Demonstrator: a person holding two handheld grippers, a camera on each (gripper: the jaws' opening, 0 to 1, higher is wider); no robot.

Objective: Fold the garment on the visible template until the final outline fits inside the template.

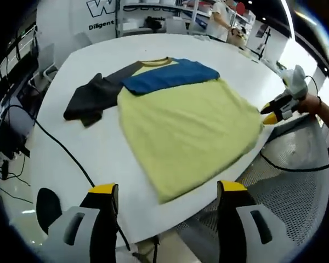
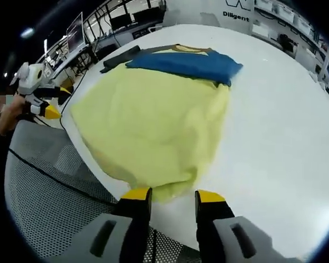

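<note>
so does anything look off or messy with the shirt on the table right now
The shirt lies lopsided: one dark sleeve sprawls out bunched on the white table, while the blue part is folded across the chest. The yellow hem reaches the table's edge.

Yellow garment (image 1: 186,131), blue chest band, dark sleeve, partly folded, flat on white table (image 1: 98,159)

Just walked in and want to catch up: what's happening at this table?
A person is folding a yellow T-shirt on a white table, with a hand-held gripper in each hand. The blue sleeve is already folded across the chest; the dark sleeve still lies spread out to the side. The right hand-held gripper is open at the hem by the table's edge. The left hand-held gripper is open too, off the shirt.
</note>
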